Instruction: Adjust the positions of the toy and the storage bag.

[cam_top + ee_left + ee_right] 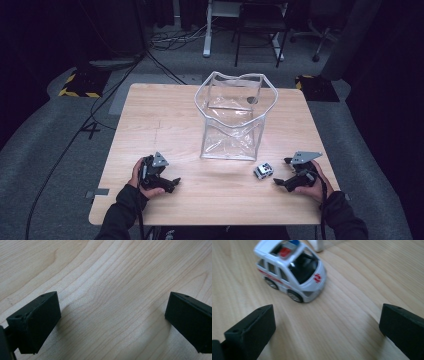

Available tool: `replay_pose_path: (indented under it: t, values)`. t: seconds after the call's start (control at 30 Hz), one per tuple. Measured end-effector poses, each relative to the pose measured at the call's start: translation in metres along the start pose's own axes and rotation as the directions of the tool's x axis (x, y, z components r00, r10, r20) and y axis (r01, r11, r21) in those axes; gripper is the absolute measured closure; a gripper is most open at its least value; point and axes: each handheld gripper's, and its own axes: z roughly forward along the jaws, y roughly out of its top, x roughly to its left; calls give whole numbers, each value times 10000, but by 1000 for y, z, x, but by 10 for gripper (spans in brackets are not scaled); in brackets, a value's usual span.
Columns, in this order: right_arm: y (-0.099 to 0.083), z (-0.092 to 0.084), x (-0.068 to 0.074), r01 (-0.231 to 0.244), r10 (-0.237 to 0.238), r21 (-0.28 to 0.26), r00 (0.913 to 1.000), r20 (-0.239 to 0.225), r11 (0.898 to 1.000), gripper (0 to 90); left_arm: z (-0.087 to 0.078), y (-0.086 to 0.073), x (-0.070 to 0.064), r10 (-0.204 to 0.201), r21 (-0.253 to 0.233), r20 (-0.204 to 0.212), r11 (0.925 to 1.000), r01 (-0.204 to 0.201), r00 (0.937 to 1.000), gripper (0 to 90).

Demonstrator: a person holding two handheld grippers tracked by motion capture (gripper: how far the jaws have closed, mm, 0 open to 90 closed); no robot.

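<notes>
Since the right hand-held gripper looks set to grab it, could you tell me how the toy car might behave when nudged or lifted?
The toy car stands on four wheels, so a nudge along its length would probably roll it across the table. Its glossy, rounded shell may slip between flat pads. It looks like small hollow plastic, likely light and stiff.

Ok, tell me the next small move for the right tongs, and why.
Probably ease the right tongs forward until the toy car sits between the jaws, then close. The jaws stand wide open with bare table between them, the car lies just ahead, apart from both, and the clear bag stands open close behind it.
</notes>
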Motion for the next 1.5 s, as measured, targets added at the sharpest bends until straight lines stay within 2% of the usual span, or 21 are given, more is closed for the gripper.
replay_pose_path:
  t: [0.13,0.23,0.5,0.53,0.57,0.6,0.73,0.77,0.83,0.87,0.9,0.93,0.97,1.07,1.23,1.27,1.3,1.37,1.47,1.5]
  values:
    - [4,4,5,270,-267,59,9990,-348,9996,5,0,0,1,83,24,-5,10000,-83,10000,5]
    - [7,7,4,341,-338,81,9988,-353,9994,5,0,0,0,-7,11,40,10000,7,10000,6]
    - [30,30,4,681,-674,62,9951,-725,9977,2,0,0,0,-32,-2,-34,10000,32,10000,6]
    - [30,30,4,769,-759,95,9941,-778,9970,3,0,0,0,-16,-2,-44,10000,16,10000,6]
    - [31,30,7,621,-609,136,9951,-779,9980,6,0,0,0,-36,-3,-28,10000,36,10000,6]
    - [31,31,6,839,-832,58,9934,-794,9965,7,0,0,0,-29,-8,-45,10000,29,10000,6]
    - [34,33,10,940,-927,110,9916,-900,9955,14,0,0,0,-13,-1,-45,10000,13,10000,6]
    - [35,35,11,963,-960,-16,9911,-928,9954,16,0,0,0,-27,-2,-41,10000,27,10000,6]
    - [36,35,12,954,-948,25,9916,-878,9954,57,0,0,0,-12,1,-49,10000,12,10000,6]
    - [36,35,13,821,-835,-190,9925,-891,9964,96,0,0,0,-12,1,-49,10000,12,10000,6]
    - [36,34,13,716,-739,-269,9925,-975,9971,158,0,0,0,-17,-1,-42,10000,17,10000,6]
    - [35,33,13,793,-836,-474,9919,-956,9957,237,0,0,0,-37,-6,-30,10000,37,10000,6]
    - [34,31,13,821,-866,-498,9917,-956,9954,269,0,0,0,-20,-3,-37,10000,20,10000,6]
    - [34,32,13,787,-845,-642,9920,-940,9948,273,0,0,0,-46,-13,-42,10000,46,10000,6]
    - [33,30,13,671,-719,-559,9934,-891,9962,277,-1,0,0,-54,-7,-29,10000,54,10000,7]
    - [33,31,11,860,-911,-637,9924,-829,9943,277,-1,0,0,-46,5,-71,10000,46,10000,7]
    - [33,31,11,860,-911,-637,9924,-829,9943,277,-1,0,0,-46,5,-71,10000,46,10000,7]
    - [32,29,12,447,-488,-557,9960,-749,9974,281,-1,-1,0,-44,-15,-84,10000,44,10000,7]
    - [31,28,8,532,-572,-631,9964,-623,9966,282,-1,-1,0,-65,15,-42,10000,65,10000,7]
    - [30,28,7,243,-268,-647,9990,-372,9976,289,-1,-1,0,20,16,-78,10000,-20,10000,7]
